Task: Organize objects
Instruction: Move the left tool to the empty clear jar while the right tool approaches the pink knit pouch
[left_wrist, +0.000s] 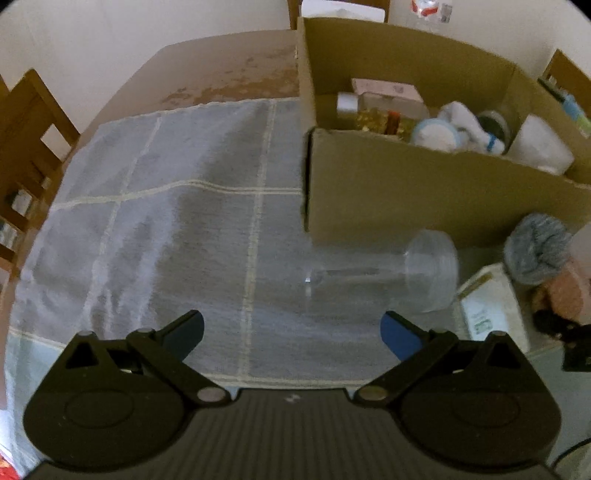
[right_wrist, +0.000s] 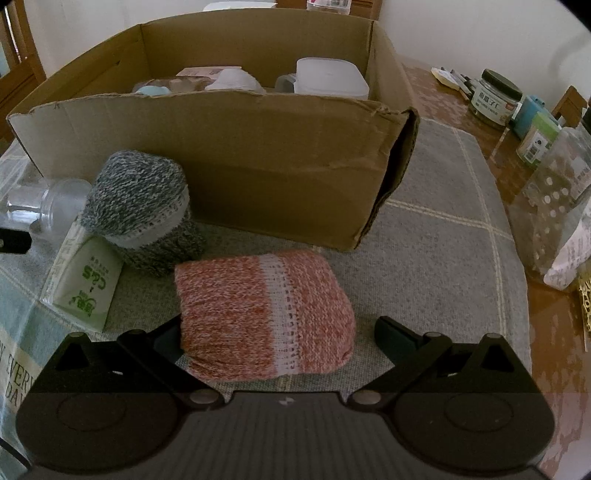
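You are working at a wooden table (left_wrist: 229, 70) set against a pale wall, most of it covered by a grey checked cloth (left_wrist: 166, 229). At the far left of the right wrist view, a clear plastic bottle (right_wrist: 48, 206) lies on its side on the cloth. Just right of it sits a green-and-white tissue pack (right_wrist: 86, 284), with a grey knitted sock roll (right_wrist: 140, 206) resting partly on it and leaning near the front wall of the cardboard box (right_wrist: 229, 162). The box stands open on the cloth and already holds several white containers and other items. Your left gripper (left_wrist: 291, 328) hovers over bare cloth with its fingers spread wide, gripping nothing; the bottle lies just ahead of its right finger. Your right gripper (right_wrist: 277, 332) also has its fingers wide apart, and an orange knitted sock roll (right_wrist: 266, 314) lies on the cloth between them; the left finger is partly hidden behind the roll, so you cannot tell whether it touches. Farther right, on bare wood, stand a black-lidded jar (right_wrist: 496, 98) and a clear plastic bag (right_wrist: 557, 206).
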